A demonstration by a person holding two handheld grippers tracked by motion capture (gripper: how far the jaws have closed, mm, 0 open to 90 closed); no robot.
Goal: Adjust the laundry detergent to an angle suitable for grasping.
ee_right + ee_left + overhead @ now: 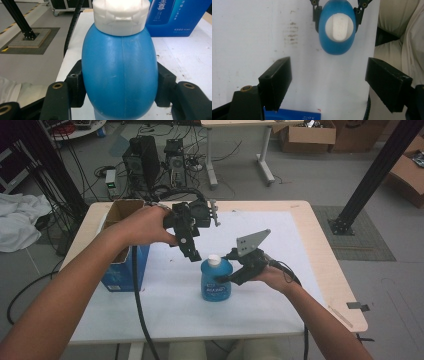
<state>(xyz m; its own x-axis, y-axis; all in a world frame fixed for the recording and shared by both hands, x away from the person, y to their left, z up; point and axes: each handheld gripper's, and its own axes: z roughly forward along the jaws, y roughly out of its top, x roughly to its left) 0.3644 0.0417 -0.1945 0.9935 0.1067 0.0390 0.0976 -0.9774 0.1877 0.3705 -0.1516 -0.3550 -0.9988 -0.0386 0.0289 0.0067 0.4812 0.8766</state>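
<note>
Right tongs (226,276) clamped on upright blue bottle (216,282), left tongs (191,254) spread apart above its white cap (214,260)

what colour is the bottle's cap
White, on the blue bottle; the cap shows best in the right gripper view.

We've got a blue bottle (216,281) with a white flip cap (214,260), a blue box (123,270) with white print, black grippers, and a white mat (280,250) on the pale wood table (330,270)
</note>
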